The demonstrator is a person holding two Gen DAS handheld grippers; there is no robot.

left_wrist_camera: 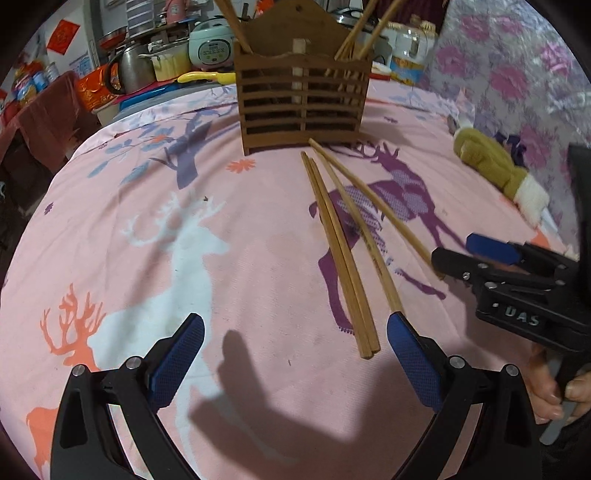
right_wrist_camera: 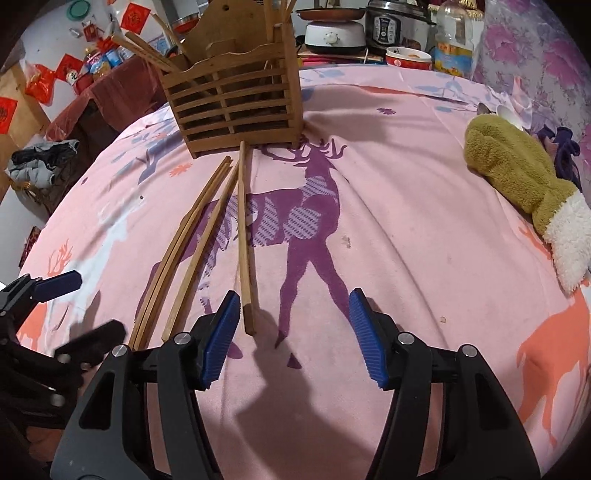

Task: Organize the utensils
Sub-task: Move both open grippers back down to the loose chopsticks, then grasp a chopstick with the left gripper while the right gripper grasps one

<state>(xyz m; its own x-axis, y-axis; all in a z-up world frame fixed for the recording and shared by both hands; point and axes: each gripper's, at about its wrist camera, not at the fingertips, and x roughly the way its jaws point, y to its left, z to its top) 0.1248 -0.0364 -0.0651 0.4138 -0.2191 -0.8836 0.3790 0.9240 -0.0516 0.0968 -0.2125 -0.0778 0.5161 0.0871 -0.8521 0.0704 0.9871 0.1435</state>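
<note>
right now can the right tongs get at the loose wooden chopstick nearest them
Probably yes: the right tongs are open and empty, and the rightmost loose wooden chopstick lies on the pink deer-print cloth beside their left finger, nothing covering it.

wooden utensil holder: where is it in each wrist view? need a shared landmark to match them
Left wrist: wooden utensil holder top center, beyond the loose chopsticks.
Right wrist: holder top, left of center, seen at an angle.
Shared landmark: purple deer print on the pink cloth, beside the chopsticks.

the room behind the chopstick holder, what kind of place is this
Likely a home kitchen or dining corner: a rice cooker, a pressure cooker and a metal kettle crowd the counter behind the cloth-covered table.
</note>
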